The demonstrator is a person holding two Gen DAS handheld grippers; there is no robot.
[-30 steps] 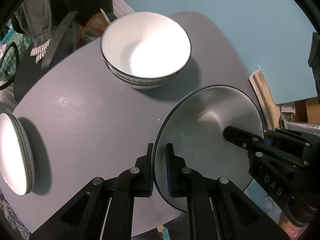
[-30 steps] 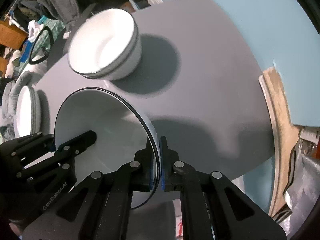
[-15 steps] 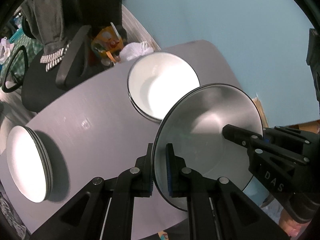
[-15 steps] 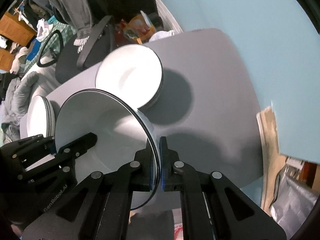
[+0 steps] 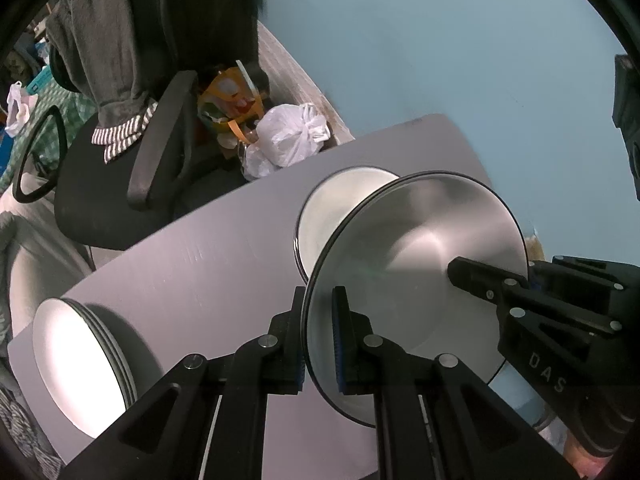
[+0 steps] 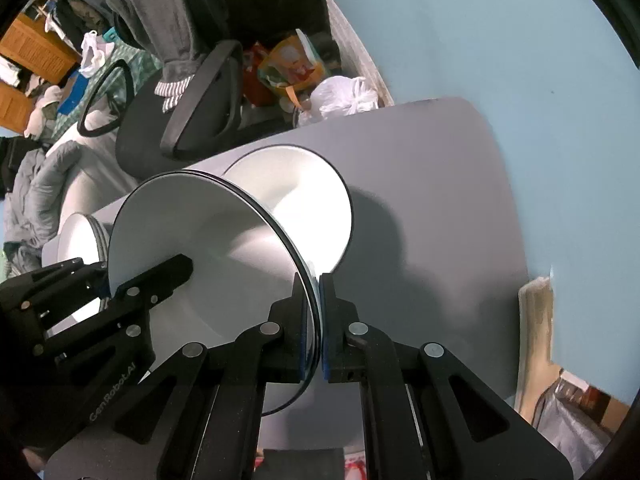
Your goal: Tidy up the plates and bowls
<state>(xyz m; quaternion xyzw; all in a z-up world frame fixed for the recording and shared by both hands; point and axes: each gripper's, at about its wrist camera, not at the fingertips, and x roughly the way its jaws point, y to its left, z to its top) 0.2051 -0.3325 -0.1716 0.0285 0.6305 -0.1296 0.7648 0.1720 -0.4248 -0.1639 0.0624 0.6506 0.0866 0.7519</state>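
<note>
While pinched by two grippers: one bowl (image 5: 420, 264) (two stacks (image 5: 80, 360) on the table (image 5: 200, 272)).

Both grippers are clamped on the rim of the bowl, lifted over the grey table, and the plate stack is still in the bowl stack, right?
Not quite. In the left wrist view the plate stack sits on the grey table, apart from the bowl stack. Left gripper and right gripper do clamp the bowl rim.

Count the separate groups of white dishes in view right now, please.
3: a held bowl clamped at opposite rim edges, a bowl stack behind it, a plate stack at the table's left edge. Stack counts unclear.
</note>
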